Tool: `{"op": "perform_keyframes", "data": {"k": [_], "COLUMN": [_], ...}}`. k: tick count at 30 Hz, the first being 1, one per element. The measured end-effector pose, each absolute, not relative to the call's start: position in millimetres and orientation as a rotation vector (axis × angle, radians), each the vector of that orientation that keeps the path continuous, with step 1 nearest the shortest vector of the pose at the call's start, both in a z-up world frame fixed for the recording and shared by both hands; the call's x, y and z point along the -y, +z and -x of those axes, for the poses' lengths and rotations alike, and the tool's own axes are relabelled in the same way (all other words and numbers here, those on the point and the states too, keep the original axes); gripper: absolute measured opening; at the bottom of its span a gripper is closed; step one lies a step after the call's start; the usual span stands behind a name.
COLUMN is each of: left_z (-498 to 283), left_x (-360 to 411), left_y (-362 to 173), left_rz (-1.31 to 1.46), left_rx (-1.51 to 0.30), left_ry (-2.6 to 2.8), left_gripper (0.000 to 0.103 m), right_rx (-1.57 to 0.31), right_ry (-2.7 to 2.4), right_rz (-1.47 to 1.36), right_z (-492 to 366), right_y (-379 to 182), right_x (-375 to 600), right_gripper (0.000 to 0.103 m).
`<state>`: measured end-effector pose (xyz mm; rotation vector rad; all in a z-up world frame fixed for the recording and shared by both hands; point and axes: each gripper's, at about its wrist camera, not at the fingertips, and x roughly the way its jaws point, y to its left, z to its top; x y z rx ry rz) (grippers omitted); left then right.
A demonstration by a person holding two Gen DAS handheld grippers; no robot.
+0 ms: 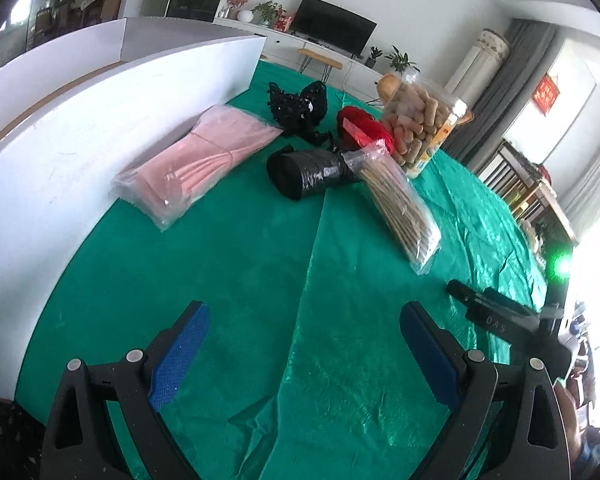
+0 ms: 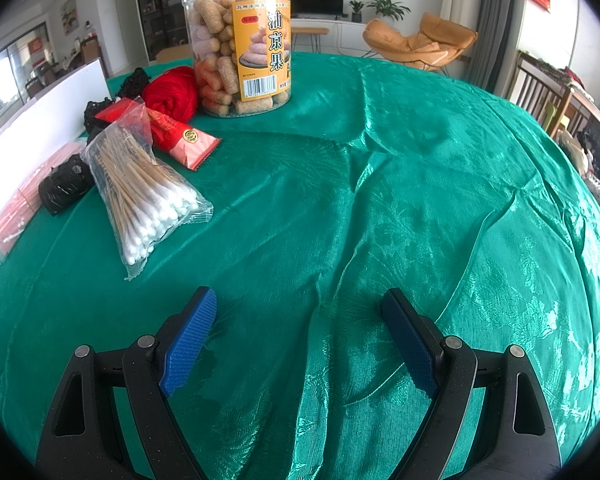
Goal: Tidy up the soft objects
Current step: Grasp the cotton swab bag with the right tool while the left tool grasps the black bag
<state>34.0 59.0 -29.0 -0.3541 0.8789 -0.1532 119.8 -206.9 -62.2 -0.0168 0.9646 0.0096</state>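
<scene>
Green satin cloth [image 2: 380, 200] covers the desk; both claws, left [image 1: 304, 344] and right [image 2: 300, 332], hover spread wide, empty. Cotton swab bag [image 2: 148, 196], red yarn [image 2: 172, 90], pink packet [image 1: 196, 160] clustered far-left.

On the tablecloth [image 2: 380, 200], the swab bag [image 2: 148, 196] lies before the yarn [image 2: 172, 90], left of the jar [image 2: 240, 40].

Ahead and to the left of the right gripper, the clear snack jar [image 2: 236, 40] carries an orange label [image 2: 262, 54] with the large characters 油京果, a smaller line above that looks like 苏州市… and a barcode too small to read. Right of the left gripper, the other black tool [image 1: 500, 312] shows the letters "DAS".
</scene>
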Motion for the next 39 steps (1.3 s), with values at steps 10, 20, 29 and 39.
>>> {"op": "perform_keyframes", "data": {"k": [10,20,29,39], "left_z": [-31.3,-33.8,-29.9,-38.8], "left_x": [-14.8,-34.0,-32.4,-21.9], "left_y": [-29.0,-31.6,-30.2,-38.7], "left_rz": [0.101,0.208,0.198,0.176], "left_rx": [-0.882,-0.886,-0.878,-0.937], "left_ry": [-0.161,-0.144,-0.15,-0.196], "left_gripper": [0.096,0.096,0.096,0.096], "right_rx": [-0.971,-1.071,-1.177,-1.189], "right_ry": [0.008,0.429,0.465,0.222], "right_rz": [0.004,0.089,0.247,0.209], "right_z": [-123.6,-190.0,-224.8,-144.6], "right_y": [-63.1,-32.9,-50.5,-42.3], "right_x": [205.8,141.3,94.9,195.4], "right_gripper": [0.091,0.089,0.036,0.038]}}
